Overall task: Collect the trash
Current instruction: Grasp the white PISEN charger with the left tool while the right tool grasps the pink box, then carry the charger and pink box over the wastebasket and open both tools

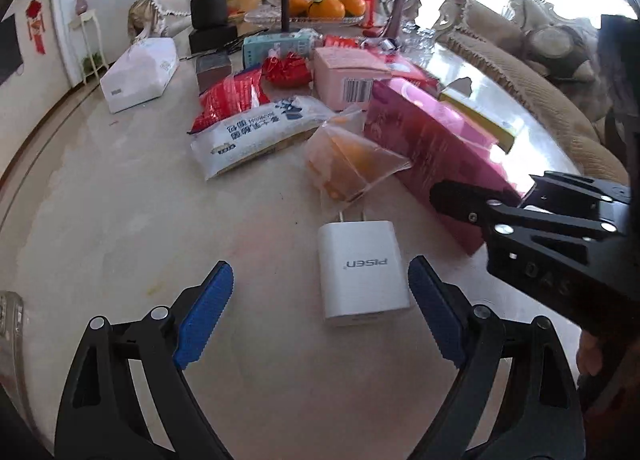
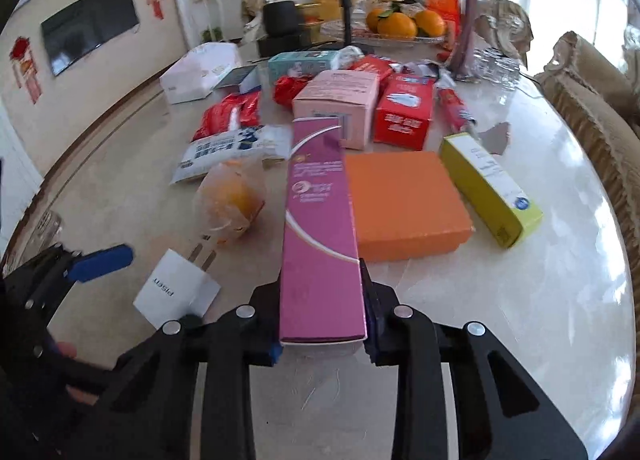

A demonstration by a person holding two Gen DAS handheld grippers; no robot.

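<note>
Right wrist view: right gripper (image 2: 323, 330) fingers clamped on near end of long pink box (image 2: 320, 228), which runs toward 12 o'clock over the marble surface (image 2: 540, 300). Orange box (image 2: 404, 204) just beside it at 3 o'clock. Left wrist view: left gripper (image 1: 322, 310) fingers wide, white charger (image 1: 362, 270) lying between them, pads not touching it. Bagged orange (image 1: 348, 160) at 12 o'clock of charger.

Right tongs (image 2: 323, 334) clamped on pink box (image 2: 320, 228), orange box (image 2: 404, 204) beside it, white charger (image 2: 176, 294) left.
</note>
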